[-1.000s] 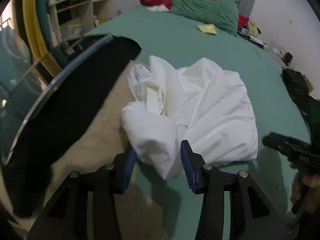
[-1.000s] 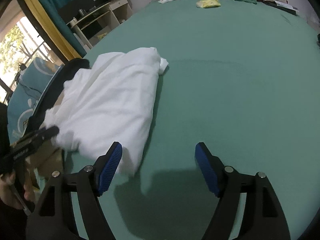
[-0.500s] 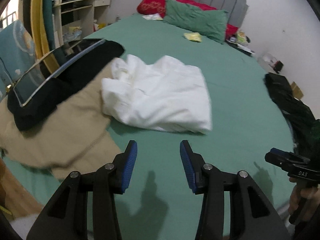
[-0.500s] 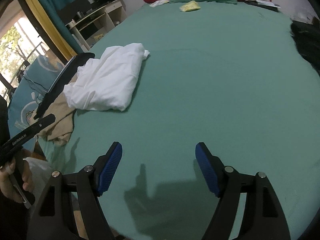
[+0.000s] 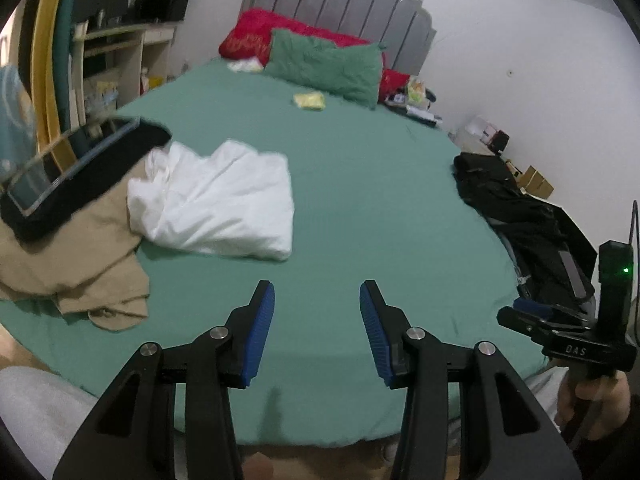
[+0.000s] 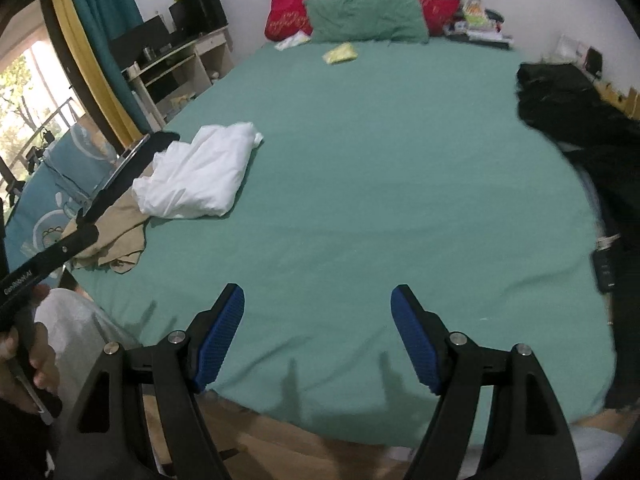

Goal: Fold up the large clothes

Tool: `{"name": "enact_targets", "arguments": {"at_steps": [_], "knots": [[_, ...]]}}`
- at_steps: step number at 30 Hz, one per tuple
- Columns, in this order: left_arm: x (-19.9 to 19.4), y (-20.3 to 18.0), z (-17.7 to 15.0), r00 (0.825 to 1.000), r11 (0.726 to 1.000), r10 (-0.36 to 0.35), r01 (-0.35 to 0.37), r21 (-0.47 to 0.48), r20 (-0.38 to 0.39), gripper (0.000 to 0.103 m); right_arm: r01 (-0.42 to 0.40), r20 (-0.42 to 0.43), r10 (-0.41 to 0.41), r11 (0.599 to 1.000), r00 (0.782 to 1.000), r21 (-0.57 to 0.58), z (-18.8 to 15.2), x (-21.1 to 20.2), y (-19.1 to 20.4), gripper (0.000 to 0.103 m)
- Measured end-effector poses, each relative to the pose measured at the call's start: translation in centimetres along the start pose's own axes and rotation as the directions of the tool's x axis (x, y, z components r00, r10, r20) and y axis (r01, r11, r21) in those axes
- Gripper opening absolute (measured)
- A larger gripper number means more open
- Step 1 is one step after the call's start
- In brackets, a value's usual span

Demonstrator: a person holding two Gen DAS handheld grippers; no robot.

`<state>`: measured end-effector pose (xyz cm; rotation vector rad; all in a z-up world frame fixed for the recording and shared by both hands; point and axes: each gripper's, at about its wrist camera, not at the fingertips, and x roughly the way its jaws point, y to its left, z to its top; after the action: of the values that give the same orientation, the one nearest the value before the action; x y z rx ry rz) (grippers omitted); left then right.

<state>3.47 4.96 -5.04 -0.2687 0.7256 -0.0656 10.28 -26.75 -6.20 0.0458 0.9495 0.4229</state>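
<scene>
A folded white garment (image 5: 216, 204) lies on the left side of the green bed (image 5: 360, 184); it also shows in the right wrist view (image 6: 196, 178). It rests partly on a tan garment (image 5: 64, 256), seen too in the right wrist view (image 6: 110, 236). A black garment pile (image 5: 516, 208) lies at the bed's right edge, also in the right wrist view (image 6: 576, 120). My left gripper (image 5: 317, 300) is open and empty above the bed's near edge. My right gripper (image 6: 318, 304) is open wide and empty, also near the front edge.
A black garment with a clear hanger bag (image 5: 76, 164) lies at the far left. Red and green pillows (image 5: 320, 64) and a small yellow item (image 5: 309, 101) sit near the headboard. A desk (image 6: 176, 64) stands left of the bed. Boxes (image 5: 536, 184) line the right wall.
Both grippers have pulled back from the white garment toward the foot of the bed. The left gripper let the white cloth go and is open wider. The garment lies still.
</scene>
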Motion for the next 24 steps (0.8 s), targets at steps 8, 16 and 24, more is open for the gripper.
{"name": "enact_targets", "arguments": {"at_steps": [8,16,24], "knots": [[-4.4,-5.4,2.0,0.992,0.993,-0.01,-0.005,0.117,0.129,0.066,0.067,0.141,-0.062,0.997,0.988,-0.033,1.6,-6.1,-0.7,0.076],[-7.6,-8.6,3.8,0.976,0.987,0.029,-0.062,0.146,0.218,0.068,0.111,0.315,-0.083,0.991,0.946,-0.074,3.8,-12.2,0.9,0.082],[-8.2,-7.2,4.1,0.957,0.991,0.035,-0.07,0.115,0.287,0.068,0.086,0.417,-0.035,0.991,0.908,-0.105,4.1,-13.2,2.3,0.086]]}}
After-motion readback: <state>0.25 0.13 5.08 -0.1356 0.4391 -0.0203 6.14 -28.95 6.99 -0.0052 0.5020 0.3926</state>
